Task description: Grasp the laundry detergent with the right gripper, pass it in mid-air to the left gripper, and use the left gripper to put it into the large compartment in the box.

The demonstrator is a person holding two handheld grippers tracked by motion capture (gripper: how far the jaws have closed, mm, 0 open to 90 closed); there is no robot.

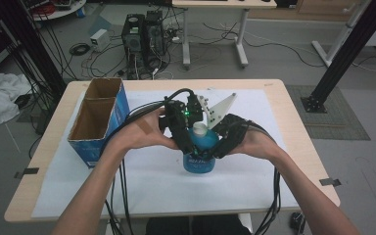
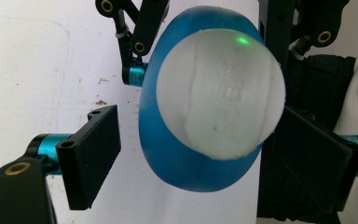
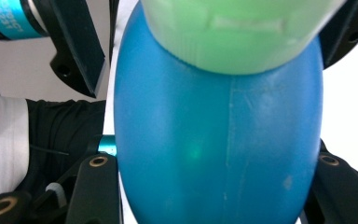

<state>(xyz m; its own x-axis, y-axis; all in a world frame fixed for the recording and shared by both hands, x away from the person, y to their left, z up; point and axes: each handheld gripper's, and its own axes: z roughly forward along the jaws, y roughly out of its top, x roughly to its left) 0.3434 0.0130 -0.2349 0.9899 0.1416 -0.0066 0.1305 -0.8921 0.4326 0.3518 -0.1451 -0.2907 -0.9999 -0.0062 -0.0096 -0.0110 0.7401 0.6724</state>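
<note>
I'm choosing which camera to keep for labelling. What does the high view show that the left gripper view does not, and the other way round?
High view alone: the open cardboard box at the table's left, both forearms, and the floor with computers and cables beyond. Left gripper view alone: a close look onto the bottle's white cap, with one black finger standing apart from the bottle. Both share the blue bottle and the white table cover.

The high view is dim and slightly soft, with the floor beyond the bench [image 1: 293,117] in murky grey; the white sheet [image 1: 254,171] on the bench is its brightest area, and shadows there are faint. In the left gripper view the blue bottle [image 2: 168,158] sits close and blurred, a green glint on its white cap [image 2: 221,93]. In the right gripper view the cap [image 3: 242,32] is tinted green and out of focus.
</note>
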